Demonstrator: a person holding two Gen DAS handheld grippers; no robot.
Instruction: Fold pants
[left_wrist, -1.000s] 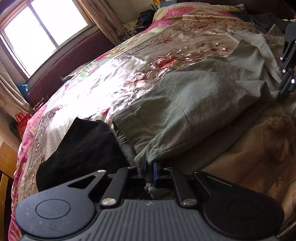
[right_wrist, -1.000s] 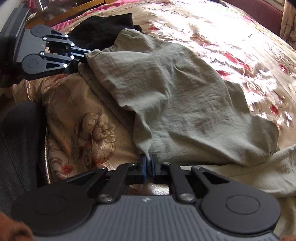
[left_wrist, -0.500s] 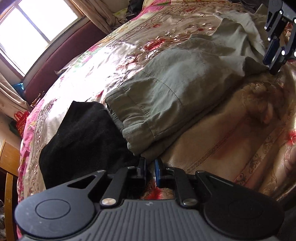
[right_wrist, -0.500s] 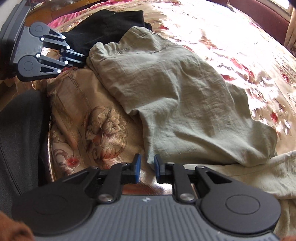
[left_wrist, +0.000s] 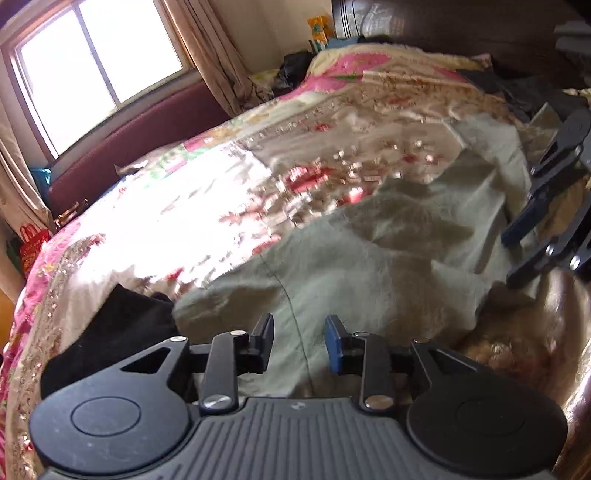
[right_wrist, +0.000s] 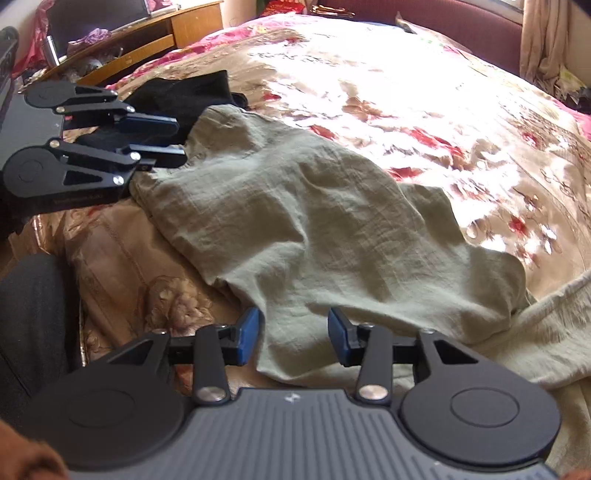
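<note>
Sunlight from the window (left_wrist: 99, 70) washes over a bed (right_wrist: 406, 85) with a flowered satin cover, and the grey-green pants (right_wrist: 306, 221) lie on its near side, folded over once and still rumpled. A black garment (right_wrist: 184, 92) sits at the far end of the pants, touching them, and a paler cloth (right_wrist: 546, 332) lies against their other end.

Both tools are letting go. The left tool (left_wrist: 299, 339) hovers over the end of the pants next to the black garment, its jaws opening, with cloth below the gap but neither pad pressing on it. The right tool (right_wrist: 293, 334) hangs over the near edge of the pants at the end by the pale cloth, jaws also opening, the fabric lying slack between and under them, not pinched.

By the look of it one fold has just been laid down and released, so the task is partway along. The next move probably calls for a fresh grip on one end of the pants with both tools, lifting it evenly and carrying it over toward the other end, taking care not to catch the black garment or the pale cloth along with it
</note>
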